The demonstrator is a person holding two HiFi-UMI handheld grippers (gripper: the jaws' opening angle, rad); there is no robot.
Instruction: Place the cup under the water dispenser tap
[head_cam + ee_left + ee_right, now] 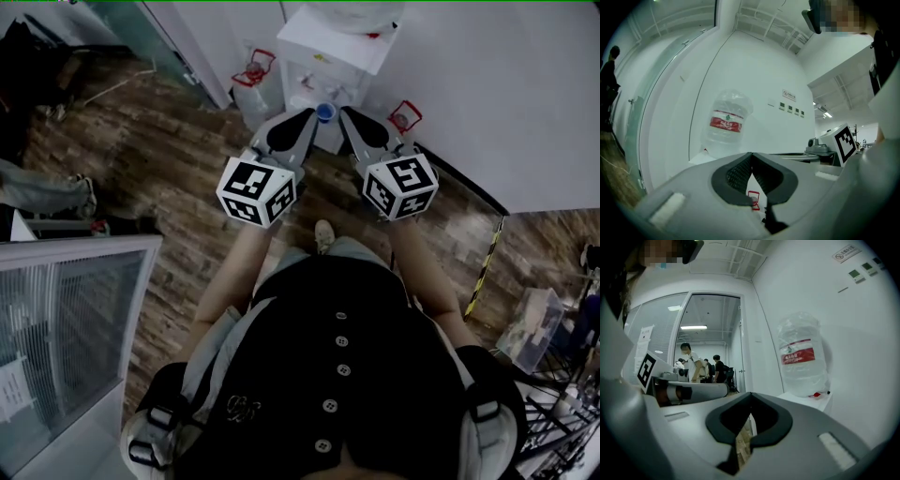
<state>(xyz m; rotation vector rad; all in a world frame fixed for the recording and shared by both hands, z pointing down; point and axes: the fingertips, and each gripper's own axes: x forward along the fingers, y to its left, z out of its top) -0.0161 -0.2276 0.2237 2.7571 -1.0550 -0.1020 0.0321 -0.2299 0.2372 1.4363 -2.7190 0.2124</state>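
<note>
As I hold both tools before the white water dispenser [333, 52], the cup [326, 112], small, blue and open-topped, shows at its front, between my tool tips in the head view. Left tool [303, 116] clenched, empty; right tool [345, 114] clenched, empty.

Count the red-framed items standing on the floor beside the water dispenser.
2. One red-framed item stands on the floor left of the water dispenser. The second red-framed item stands right of it, by the white wall. Others may be hidden from view.
</note>
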